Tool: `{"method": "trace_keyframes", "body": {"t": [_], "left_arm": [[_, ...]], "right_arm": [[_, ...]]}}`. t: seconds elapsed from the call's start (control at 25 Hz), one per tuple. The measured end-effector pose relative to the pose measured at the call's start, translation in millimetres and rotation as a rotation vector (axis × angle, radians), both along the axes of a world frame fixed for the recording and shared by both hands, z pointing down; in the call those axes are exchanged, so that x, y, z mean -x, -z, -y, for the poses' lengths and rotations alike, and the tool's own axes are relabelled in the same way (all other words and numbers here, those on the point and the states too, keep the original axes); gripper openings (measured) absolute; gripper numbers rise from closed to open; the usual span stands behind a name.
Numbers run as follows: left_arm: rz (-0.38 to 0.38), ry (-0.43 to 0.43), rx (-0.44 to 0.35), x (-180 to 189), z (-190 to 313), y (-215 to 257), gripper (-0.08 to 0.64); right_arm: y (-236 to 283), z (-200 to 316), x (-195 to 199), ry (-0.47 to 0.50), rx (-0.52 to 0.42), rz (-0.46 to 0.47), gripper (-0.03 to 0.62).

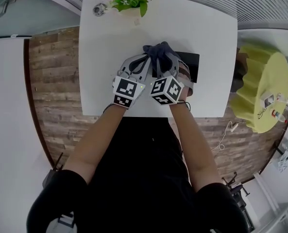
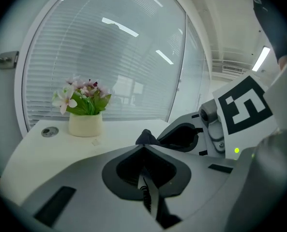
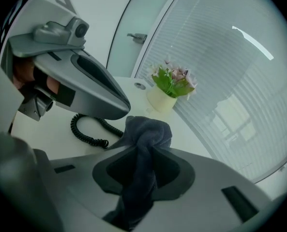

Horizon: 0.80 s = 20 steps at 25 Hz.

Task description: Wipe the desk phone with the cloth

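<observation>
Over white desk point(image 1: 202, 28), bunched dark-grey cloth point(image 3: 144, 138)

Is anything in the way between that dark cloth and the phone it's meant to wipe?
Nothing visible: the dark grey cloth sits right at the black desk phone, with the left tool beside it, not between.

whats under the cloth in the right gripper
A coiled cord on the white table runs under the cloth; the desk phone is mostly covered.
</observation>
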<state>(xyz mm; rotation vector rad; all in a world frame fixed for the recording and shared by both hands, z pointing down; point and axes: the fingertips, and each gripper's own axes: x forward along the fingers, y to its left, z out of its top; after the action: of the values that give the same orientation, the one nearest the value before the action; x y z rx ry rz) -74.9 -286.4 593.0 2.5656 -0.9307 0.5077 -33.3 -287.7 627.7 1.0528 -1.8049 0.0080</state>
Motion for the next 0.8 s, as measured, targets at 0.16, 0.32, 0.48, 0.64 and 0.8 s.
{"method": "trace_keyframes", "body": {"t": [0.16, 0.32, 0.48, 0.64, 0.8], "left_arm": [[-0.003, 0.003, 0.025, -9, -1, -6, 0.011], [-0.013, -0.012, 0.034, -20, -5, -5, 0.011], [-0.014, -0.028, 0.032, -33, -6, -3, 0.011], [-0.010, -0.048, 0.021, -48, -5, -1, 0.011], [-0.010, -0.067, 0.015, -63, -5, 2, 0.011]], "right_arm": [[-1, 0, -2, 0.017, 0.000, -0.044, 0.097], [3, -1, -12, -0.005, -0.006, -0.048, 0.097], [9, -4, -30, -0.037, -0.012, -0.045, 0.097], [16, -5, -48, -0.065, -0.020, -0.037, 0.097], [23, -7, -66, -0.087, -0.029, -0.042, 0.097]]}}
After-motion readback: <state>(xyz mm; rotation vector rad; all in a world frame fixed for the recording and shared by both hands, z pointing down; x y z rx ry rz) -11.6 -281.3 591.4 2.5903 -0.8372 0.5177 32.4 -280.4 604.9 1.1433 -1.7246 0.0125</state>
